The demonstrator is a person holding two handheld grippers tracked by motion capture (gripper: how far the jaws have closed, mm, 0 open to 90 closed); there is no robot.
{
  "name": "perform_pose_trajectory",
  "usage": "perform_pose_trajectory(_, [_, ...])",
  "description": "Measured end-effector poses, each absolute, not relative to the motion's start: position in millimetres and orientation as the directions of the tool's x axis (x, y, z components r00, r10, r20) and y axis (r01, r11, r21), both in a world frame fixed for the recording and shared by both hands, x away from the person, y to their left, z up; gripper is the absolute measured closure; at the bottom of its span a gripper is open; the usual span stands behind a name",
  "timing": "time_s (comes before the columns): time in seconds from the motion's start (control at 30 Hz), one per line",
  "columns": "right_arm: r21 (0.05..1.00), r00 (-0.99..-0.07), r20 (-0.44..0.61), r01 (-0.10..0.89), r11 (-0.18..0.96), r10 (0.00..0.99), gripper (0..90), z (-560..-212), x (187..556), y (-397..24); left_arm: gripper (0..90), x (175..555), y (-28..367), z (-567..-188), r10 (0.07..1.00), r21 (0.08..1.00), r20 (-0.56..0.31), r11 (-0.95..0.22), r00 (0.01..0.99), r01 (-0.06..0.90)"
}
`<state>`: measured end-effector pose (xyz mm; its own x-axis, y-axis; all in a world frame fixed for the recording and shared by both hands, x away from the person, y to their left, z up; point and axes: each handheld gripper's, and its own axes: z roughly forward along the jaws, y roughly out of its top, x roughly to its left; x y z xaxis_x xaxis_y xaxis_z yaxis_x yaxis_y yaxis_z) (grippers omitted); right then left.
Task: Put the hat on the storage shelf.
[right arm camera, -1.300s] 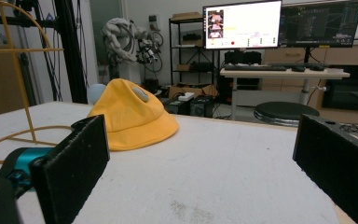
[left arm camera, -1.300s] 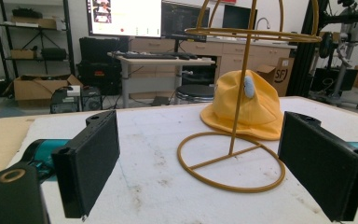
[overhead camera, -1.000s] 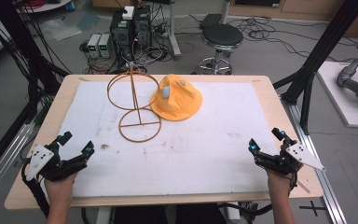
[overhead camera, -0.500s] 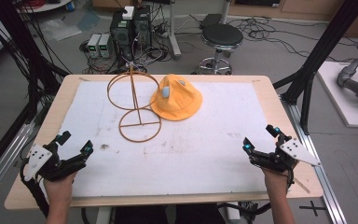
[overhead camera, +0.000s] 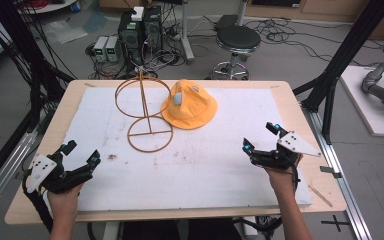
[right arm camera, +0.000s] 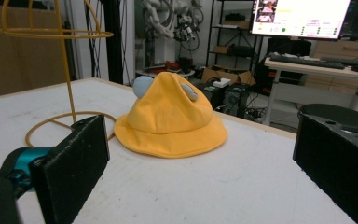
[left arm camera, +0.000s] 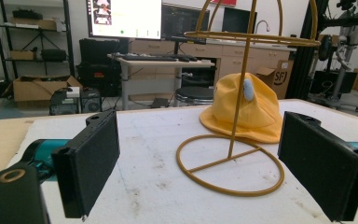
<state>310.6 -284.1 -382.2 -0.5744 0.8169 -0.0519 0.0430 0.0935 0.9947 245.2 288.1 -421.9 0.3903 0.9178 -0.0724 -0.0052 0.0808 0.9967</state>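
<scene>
in your left gripper view the top of the wire hat stand (left arm camera: pixel 242 93) runs off the upper edge, and its post hides a strip of the yellow hat (left arm camera: pixel 244 112). in your right gripper view the stand's (right arm camera: pixel 51 56) upper loop is cut by the top and left edges. the grey patches on the hat (overhead camera: pixel 189 102) are too small to identify from the high view.
</scene>
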Motion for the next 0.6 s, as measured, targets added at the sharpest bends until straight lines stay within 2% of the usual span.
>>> perform_pose_trajectory(0.33, [0.974,-0.608,-0.1,0.102,0.203,0.787,6.5,-370.6,349.8,-245.9,13.1,244.0,289.0,-421.2,0.915,0.996,-0.073,0.083,0.396,-0.009])
perform_pose_trajectory(0.6, [0.965,-0.643,-0.12,0.102,0.24,0.757,6.5,-365.2,376.1,-211.5,13.1,238.5,292.9,-421.9,0.918,0.997,-0.073,0.082,0.39,-0.006])
